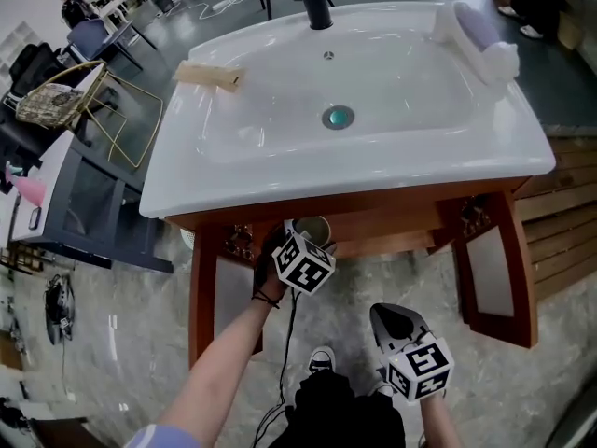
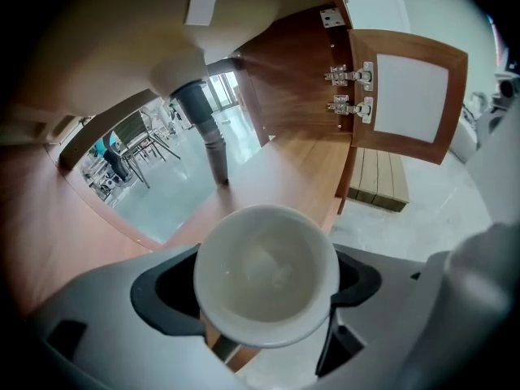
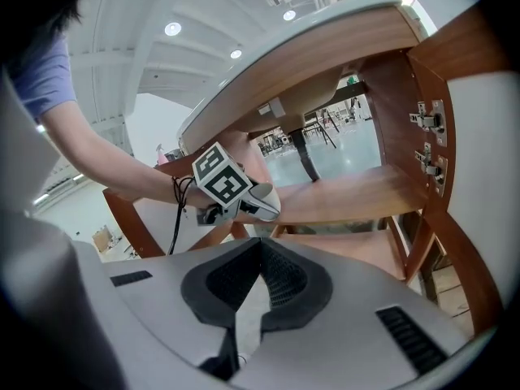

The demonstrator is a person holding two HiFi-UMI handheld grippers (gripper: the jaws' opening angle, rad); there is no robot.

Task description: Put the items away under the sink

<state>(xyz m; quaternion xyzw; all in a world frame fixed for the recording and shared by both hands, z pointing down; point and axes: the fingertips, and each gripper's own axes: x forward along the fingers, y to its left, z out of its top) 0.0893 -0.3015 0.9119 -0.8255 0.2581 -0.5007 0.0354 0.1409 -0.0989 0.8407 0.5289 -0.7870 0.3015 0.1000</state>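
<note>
Judging from the head view, the step in hand is taken to be stowing the white cup (image 1: 317, 228) on the wooden shelf (image 2: 284, 169) under the sink (image 1: 233, 157). The cup is seen at the nose of the left hand-held gripper (image 1: 297, 241), just below the vanity's front rail, at the mouth of the opening. The right hand-held gripper (image 1: 392, 323) is held lower, well apart, near the person's body. A wooden item, possibly a brush (image 1: 210, 76), and a rolled towel (image 1: 476, 35) lie on the sink top, so more stowing is judged to be due.

From the left gripper view, the jaws are clamped on the cup's sides. Its mouth is turned toward the camera and nothing is seen inside. The shelf lies beyond the cup; contact cannot be told. The drain pipe (image 2: 210, 140) stands further in, to the left, and the open door (image 2: 410, 108) is at the right. For a clean placement:
- The cup should be carried in past the shelf's front edge and steered clear of the pipe.
- The nose should be tipped so the base meets the board flat.
- The jaws should be parted only once the weight is borne by the shelf.

From the right gripper view, its jaws are pressed together with nothing between them. The left hand-held gripper and cup are seen ahead, at the front of the shelf. The right one is best held back, out of the way.
</note>
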